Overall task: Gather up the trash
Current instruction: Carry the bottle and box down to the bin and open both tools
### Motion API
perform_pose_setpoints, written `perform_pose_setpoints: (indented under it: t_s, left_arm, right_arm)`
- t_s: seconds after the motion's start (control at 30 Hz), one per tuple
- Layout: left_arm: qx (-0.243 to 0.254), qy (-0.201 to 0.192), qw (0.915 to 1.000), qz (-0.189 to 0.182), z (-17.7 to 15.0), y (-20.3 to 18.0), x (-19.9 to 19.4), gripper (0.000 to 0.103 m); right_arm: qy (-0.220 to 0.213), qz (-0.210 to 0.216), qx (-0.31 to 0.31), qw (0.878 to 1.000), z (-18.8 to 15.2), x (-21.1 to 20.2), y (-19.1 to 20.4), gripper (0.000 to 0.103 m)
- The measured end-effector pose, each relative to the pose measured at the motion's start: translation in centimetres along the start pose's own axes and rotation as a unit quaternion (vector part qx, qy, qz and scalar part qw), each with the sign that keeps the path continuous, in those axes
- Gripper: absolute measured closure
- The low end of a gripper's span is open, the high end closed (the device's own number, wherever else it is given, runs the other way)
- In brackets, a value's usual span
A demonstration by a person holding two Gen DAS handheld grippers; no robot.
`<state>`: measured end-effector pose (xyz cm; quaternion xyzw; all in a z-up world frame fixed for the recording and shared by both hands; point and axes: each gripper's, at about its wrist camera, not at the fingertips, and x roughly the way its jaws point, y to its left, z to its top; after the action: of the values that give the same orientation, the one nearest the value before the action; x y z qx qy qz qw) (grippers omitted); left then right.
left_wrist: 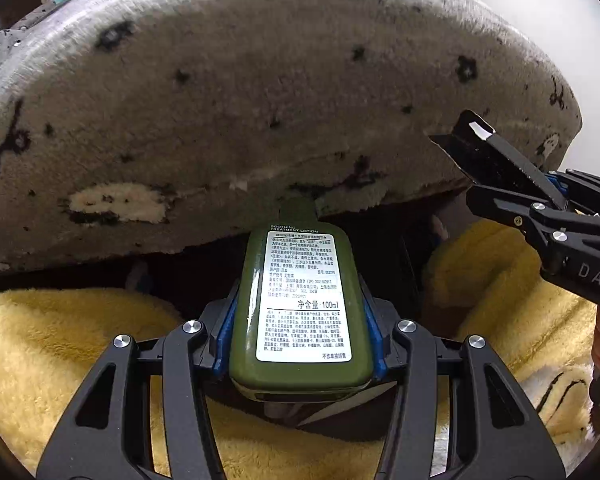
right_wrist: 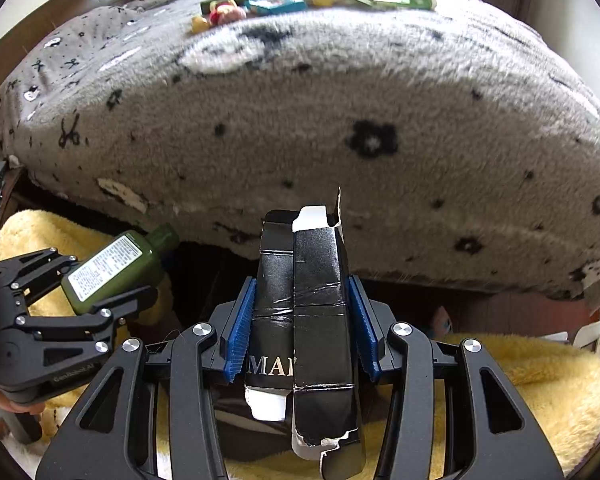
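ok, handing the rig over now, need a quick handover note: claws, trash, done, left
Left claw: shut on green lotion bottle.
Right claw: shut on torn black carton.
Both hang in front of the grey bed blanket, over yellow fleece.
Done: two pieces picked up.
Left: no bin in view to drop them in; more colourful litter on top of the bed.

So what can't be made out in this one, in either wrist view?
- Where the trash goes: no bin shows; the dark gap under the grey blanket is in shadow in both views.
- Items on the bed: right wrist view, small and blurred.
- Green lotion bottle: its cap is dark against the blanket edge, left wrist view.
- Black carton: lettering cut off by its fold.
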<state>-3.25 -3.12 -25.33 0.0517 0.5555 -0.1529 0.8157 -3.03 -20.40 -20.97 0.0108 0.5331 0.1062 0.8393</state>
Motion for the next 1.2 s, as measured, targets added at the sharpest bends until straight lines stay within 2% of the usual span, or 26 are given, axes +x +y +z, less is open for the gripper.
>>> perform_pose_setpoints:
  t_s: [0.27,0.53,0.63,0.67,0.77,0.9,1.0,1.2]
  left_arm:
    - [-0.002,0.069,0.9971,-0.032,-0.6,0.2,4.3,0.055]
    - [0.001,0.097,0.9948,-0.033,0.1,0.4,6.4,0.055]
    - [0.005,0.102,0.9941,-0.038,0.2,-0.1,6.8,0.054]
    - [0.006,0.103,0.994,-0.037,0.1,-0.1,6.9,0.055]
    - [0.008,0.101,0.9942,-0.036,0.1,-0.2,7.0,0.044]
    - [0.014,0.089,0.9957,-0.022,0.5,-0.6,5.9,0.03]
    - [0.017,0.074,0.997,-0.014,1.0,-0.7,4.9,0.024]
    - [0.016,0.02,0.9997,0.004,2.2,-0.2,1.9,0.017]
  right_arm:
    - [0.061,0.012,0.012,0.998,-0.8,4.6,0.3,0.057]
    - [0.107,0.033,0.034,0.993,-0.9,7.3,0.0,0.057]
    - [0.112,0.044,0.039,0.992,-0.7,7.8,0.0,0.055]
    - [0.109,0.041,0.036,0.993,-0.6,7.8,0.1,0.052]
    - [0.097,0.036,0.039,0.994,-0.1,7.5,0.3,0.039]
    - [0.082,0.027,0.046,0.995,0.5,6.8,-0.2,0.039]
    - [0.069,0.023,0.053,0.996,0.9,5.9,-0.9,0.039]
    - [0.028,-0.007,0.058,0.998,1.9,3.1,-2.0,0.028]
